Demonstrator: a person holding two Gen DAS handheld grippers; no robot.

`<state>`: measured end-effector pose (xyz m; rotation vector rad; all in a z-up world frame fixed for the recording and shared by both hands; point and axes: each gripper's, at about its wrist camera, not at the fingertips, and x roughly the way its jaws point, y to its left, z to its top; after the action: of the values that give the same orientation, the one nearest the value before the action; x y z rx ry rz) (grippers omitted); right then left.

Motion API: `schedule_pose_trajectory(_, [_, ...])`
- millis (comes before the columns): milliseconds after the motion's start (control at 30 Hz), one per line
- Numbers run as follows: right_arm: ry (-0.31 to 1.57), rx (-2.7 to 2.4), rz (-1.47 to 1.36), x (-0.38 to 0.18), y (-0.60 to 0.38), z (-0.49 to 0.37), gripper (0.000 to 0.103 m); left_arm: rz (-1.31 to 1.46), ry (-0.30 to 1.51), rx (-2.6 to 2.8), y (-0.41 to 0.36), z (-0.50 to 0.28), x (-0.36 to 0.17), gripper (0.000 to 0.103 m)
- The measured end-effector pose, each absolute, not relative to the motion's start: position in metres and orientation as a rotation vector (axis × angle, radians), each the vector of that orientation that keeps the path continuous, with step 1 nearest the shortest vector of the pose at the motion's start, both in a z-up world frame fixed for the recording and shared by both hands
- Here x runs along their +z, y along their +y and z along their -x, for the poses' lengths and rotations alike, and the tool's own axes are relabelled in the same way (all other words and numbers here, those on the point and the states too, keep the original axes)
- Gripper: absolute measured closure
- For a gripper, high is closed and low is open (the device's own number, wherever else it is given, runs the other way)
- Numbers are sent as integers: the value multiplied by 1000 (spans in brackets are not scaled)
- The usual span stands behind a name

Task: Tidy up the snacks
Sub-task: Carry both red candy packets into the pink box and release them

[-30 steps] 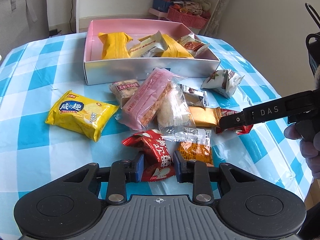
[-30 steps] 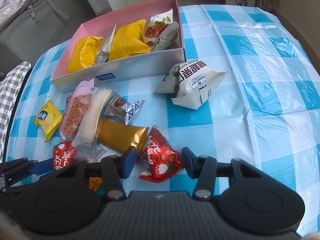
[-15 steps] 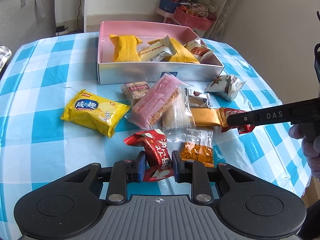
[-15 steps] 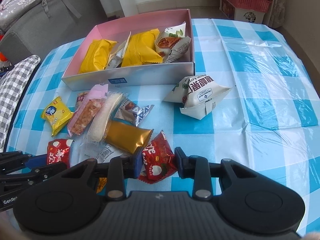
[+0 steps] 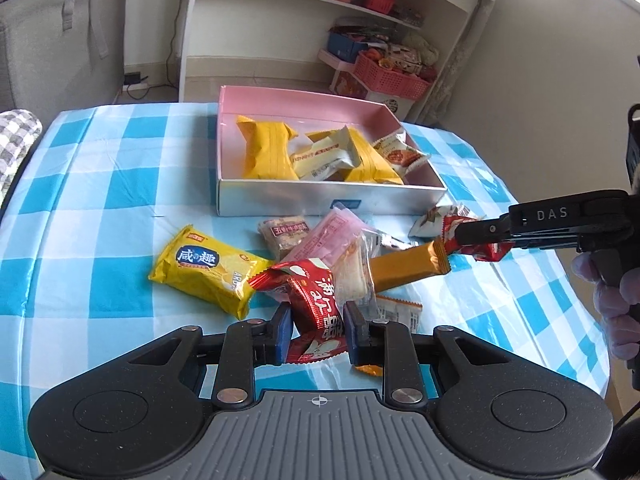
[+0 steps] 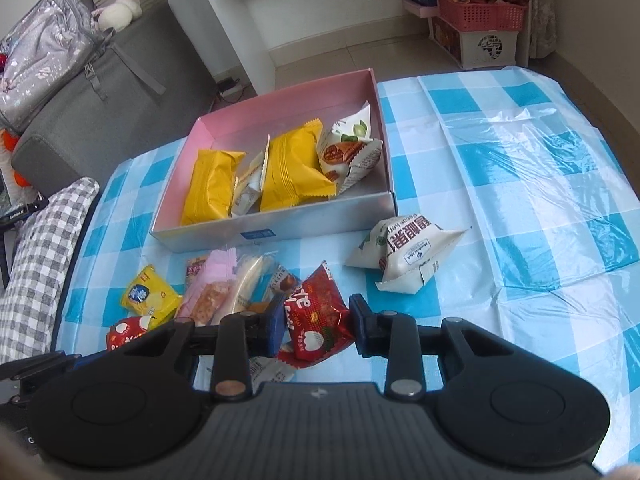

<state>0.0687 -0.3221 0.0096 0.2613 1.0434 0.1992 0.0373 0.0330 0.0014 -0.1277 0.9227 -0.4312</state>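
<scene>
A table with a blue-and-white checked cloth (image 5: 80,216), seen from two hand-held grippers. At the far left lies a yellow cracker pack (image 5: 202,270). Next, the left gripper (image 5: 316,332) pinches a red snack packet (image 5: 316,300) between its blue pads, at the near edge of a loose heap of snacks. In the heap's middle are a pink bar (image 5: 320,236) and a gold bar (image 5: 408,266). Beyond the heap stands an open box with a pink lining (image 5: 280,98), already holding a few yellow and white packs. To the right, the right gripper (image 6: 318,326) is pressed onto a second red packet (image 6: 316,316), which looks raised off the cloth. A white pouch (image 6: 404,254) sits just right of the box.

The step in hand appears to be lifting both red packets. The next move would be to carry them over the box's near wall and spread the jaws above a free spot inside.
</scene>
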Motion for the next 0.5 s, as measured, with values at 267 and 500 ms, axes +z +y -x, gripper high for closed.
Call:
schedule_pose_trajectory(267, [960, 202, -363, 27, -329, -97, 73, 219, 869, -404, 26, -66, 17, 79])
schedule_pose_trajectory(500, [941, 211, -372, 20, -323, -127, 73, 209, 849, -375, 9, -107, 19, 79])
